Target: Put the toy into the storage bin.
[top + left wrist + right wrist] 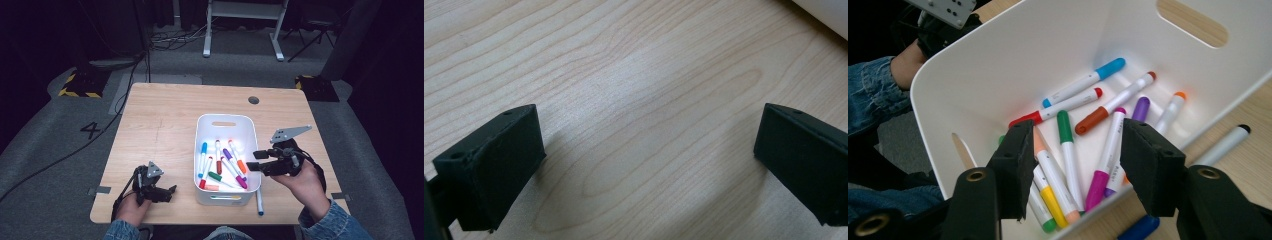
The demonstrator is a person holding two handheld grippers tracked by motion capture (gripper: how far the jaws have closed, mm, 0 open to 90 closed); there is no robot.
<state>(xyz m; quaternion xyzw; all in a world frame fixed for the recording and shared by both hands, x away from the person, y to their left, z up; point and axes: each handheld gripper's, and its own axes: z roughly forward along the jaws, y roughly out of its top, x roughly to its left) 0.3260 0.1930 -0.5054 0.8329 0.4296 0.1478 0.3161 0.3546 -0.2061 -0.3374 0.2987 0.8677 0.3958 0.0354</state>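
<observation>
Work in hand: gathering markers into the white bin [202, 125], which stands right of the counter's [160, 120] centre, toward its near edge. Several markers already lie in the bin. One blue-capped marker [259, 201] remains on the counter, just beside the bin's right near corner, close to the near edge.

The right claw [251, 161] hangs over the bin's right rim, jaws parted and grasping nothing. The left claw [172, 190] rests low near the counter's near left corner, jaws wide apart and released.

Risks, as judged:
- The loose marker lies close against the bin wall; a jaw coming down on that side may strike the wall and shove the bin.
- The marker is round and may roll off the near edge if nudged.
- The bin is unsteadied, the left claw being well apart from it.
</observation>
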